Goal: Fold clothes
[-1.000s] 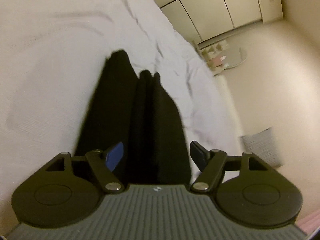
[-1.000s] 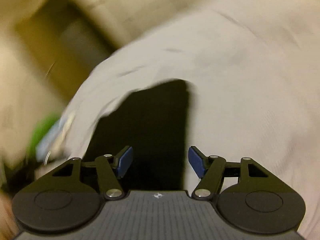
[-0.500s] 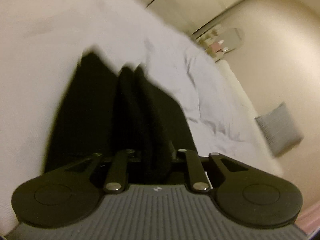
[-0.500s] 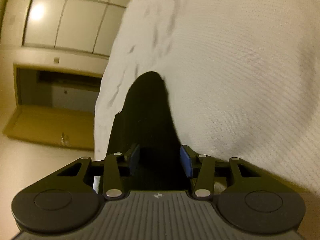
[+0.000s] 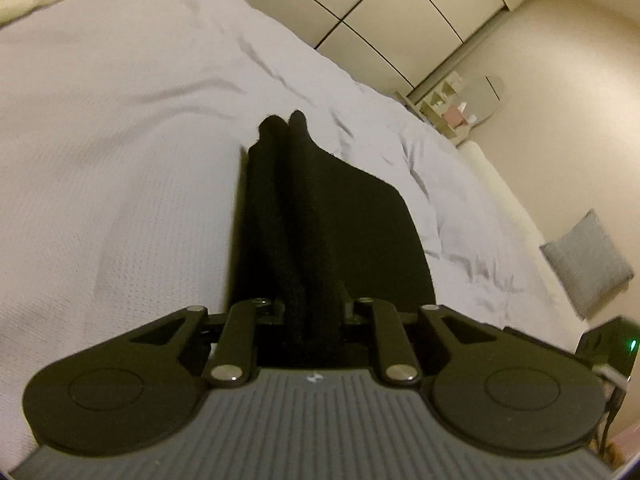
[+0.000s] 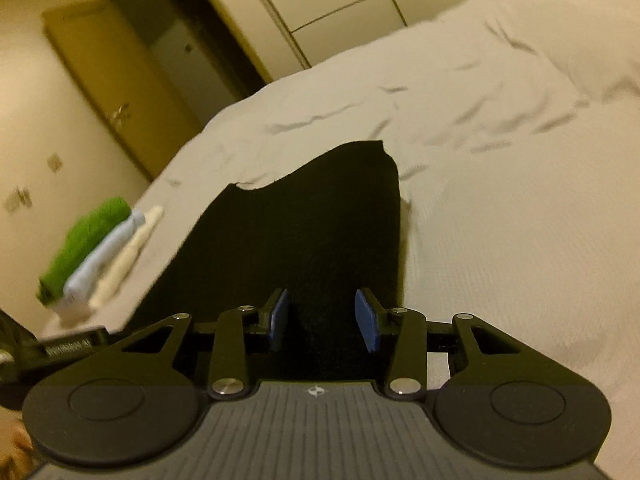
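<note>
A black garment [image 5: 320, 216] lies folded lengthwise on the white bed [image 5: 120, 160], and its near end rises into my left gripper [image 5: 314, 308]. That gripper is shut on a bunched ridge of the cloth, which hides its pads. In the right wrist view the same black garment [image 6: 304, 232] runs from the bed [image 6: 500, 200] up between the blue pads [image 6: 366, 316] of my right gripper [image 6: 322, 316]. Its jaws are closing, with a thick fold of the cloth pinched between them.
A stack of folded green, light blue and cream clothes [image 6: 92, 256] sits at the bed's left corner. A grey cushion [image 5: 588, 260] lies on the floor beside the bed. Cupboard doors [image 5: 380, 12] and a low shelf [image 5: 448, 108] stand along the far wall.
Both grippers have closed onto the black garment from open. Both hands have swung and rolled, and the garment's near end has lifted with them.
</note>
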`<state>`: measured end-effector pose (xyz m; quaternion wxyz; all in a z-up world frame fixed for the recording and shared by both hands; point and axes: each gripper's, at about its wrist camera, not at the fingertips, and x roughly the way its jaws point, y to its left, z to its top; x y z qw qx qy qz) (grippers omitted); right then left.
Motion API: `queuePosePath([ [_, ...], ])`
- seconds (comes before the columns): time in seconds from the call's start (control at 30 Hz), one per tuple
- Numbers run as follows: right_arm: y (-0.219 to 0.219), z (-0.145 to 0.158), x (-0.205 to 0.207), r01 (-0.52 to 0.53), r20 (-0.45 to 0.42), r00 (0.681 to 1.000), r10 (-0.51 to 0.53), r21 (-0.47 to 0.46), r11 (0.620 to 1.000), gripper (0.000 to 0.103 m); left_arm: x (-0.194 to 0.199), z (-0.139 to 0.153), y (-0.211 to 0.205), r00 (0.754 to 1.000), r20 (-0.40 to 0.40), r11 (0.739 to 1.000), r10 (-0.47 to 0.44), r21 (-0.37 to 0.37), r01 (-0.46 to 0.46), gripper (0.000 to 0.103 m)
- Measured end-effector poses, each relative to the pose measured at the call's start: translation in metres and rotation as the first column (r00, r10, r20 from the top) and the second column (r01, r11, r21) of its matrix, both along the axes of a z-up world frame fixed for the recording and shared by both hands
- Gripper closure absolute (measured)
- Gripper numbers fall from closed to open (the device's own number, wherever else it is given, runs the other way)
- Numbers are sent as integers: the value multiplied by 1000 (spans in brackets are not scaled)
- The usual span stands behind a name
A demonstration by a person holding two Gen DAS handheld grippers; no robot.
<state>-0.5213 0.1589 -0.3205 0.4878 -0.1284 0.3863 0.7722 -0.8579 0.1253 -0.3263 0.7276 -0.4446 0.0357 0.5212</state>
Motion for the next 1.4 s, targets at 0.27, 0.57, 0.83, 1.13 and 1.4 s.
queuePosePath([
  [0.27, -13, -8, -33, -116, 238, 967, 95, 76, 990, 61, -4, -8, -4, 1000, -12, 1000, 15, -25, -15, 84],
  [0.57, -13, -9, -33, -103, 235, 968, 82, 78, 992, 60, 18, 49, -33, 944, -320, 996, 74, 74, -53, 87],
  [0.83, -11, -7, -37, -98, 255, 964, 78, 67, 993, 57, 49, 47, -38, 886, -463, 994, 1, 96, 49, 86],
  [1.13, -11, -8, -40, -114, 281, 955, 91, 68, 991, 55, 51, 13, -21, 884, -466, 999, -18, 18, 30, 86],
  [1.4, -13, -6, -7, -36, 120, 992, 32, 26, 999, 52, 55, 11, -23, 882, -470, 1000, -15, 15, 24, 86],
])
